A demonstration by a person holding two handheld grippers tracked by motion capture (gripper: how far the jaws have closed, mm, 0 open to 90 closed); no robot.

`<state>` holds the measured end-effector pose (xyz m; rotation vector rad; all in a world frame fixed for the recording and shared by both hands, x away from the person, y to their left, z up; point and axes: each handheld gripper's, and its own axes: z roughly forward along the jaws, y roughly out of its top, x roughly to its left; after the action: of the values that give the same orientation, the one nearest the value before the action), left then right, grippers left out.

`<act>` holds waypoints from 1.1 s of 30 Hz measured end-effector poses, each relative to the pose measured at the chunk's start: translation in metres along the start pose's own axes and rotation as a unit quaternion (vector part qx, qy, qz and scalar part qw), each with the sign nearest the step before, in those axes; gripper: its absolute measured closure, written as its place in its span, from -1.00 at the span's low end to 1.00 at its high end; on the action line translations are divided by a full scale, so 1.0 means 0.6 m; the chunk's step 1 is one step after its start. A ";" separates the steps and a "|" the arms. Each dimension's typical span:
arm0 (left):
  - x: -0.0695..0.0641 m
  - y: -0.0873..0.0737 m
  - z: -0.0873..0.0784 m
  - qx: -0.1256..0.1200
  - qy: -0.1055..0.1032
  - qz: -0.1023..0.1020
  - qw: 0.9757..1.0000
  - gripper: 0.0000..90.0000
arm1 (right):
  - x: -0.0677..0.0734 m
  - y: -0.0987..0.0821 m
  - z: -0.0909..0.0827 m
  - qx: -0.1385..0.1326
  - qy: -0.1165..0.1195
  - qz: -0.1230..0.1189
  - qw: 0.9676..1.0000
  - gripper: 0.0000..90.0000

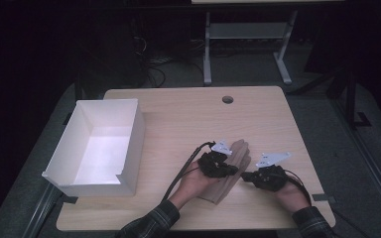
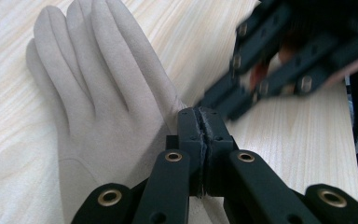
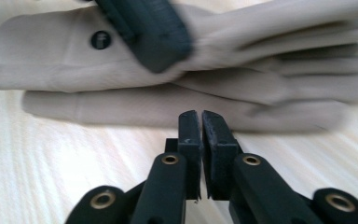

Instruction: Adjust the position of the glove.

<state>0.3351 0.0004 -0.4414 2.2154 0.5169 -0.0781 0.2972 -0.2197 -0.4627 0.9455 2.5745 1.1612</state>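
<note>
Left claw [image 2: 200,122] clenched over beige glove [image 2: 98,102]; right claw [image 3: 200,123] nearly clenched, empty (glove blurred).

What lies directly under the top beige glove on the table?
A second beige glove lies under the top glove, its edge showing along the side. Most of it is covered, and so is the table beneath both.

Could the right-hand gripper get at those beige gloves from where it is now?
Probably yes. The right gripper sits just short of the gloves with bare table between. The left gripper hangs over them, crowding it.
</note>
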 end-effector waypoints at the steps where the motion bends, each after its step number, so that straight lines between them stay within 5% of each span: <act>1: 0.000 0.000 0.000 0.000 0.000 0.000 1.000 0.95 | -0.004 -0.002 -0.005 -0.002 -0.006 0.001 1.000 0.89; 11: -0.011 -0.012 0.036 0.039 -0.021 0.003 0.999 0.71 | -0.045 -0.025 -0.037 -0.012 -0.045 0.038 0.998 0.53; 15: -0.019 -0.008 0.023 0.033 -0.019 0.008 0.999 0.99 | -0.047 -0.026 -0.037 -0.014 -0.054 0.039 0.998 0.26; 18: -0.025 -0.011 0.015 0.036 -0.019 0.012 0.999 0.99 | -0.049 -0.029 -0.036 -0.013 -0.061 0.047 0.997 0.03; 25: -0.043 -0.034 0.008 0.053 -0.026 0.012 0.998 0.99 | -0.056 -0.039 -0.039 -0.013 -0.083 0.057 0.995 -0.19; 33: -0.051 -0.062 -0.018 0.076 0.009 0.030 0.997 0.99 | -0.068 -0.048 -0.038 -0.013 -0.099 0.061 0.993 -0.42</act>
<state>0.2915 0.0193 -0.4546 2.3809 0.4674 -0.0675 0.3064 -0.2731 -0.4721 1.1642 2.3695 1.0674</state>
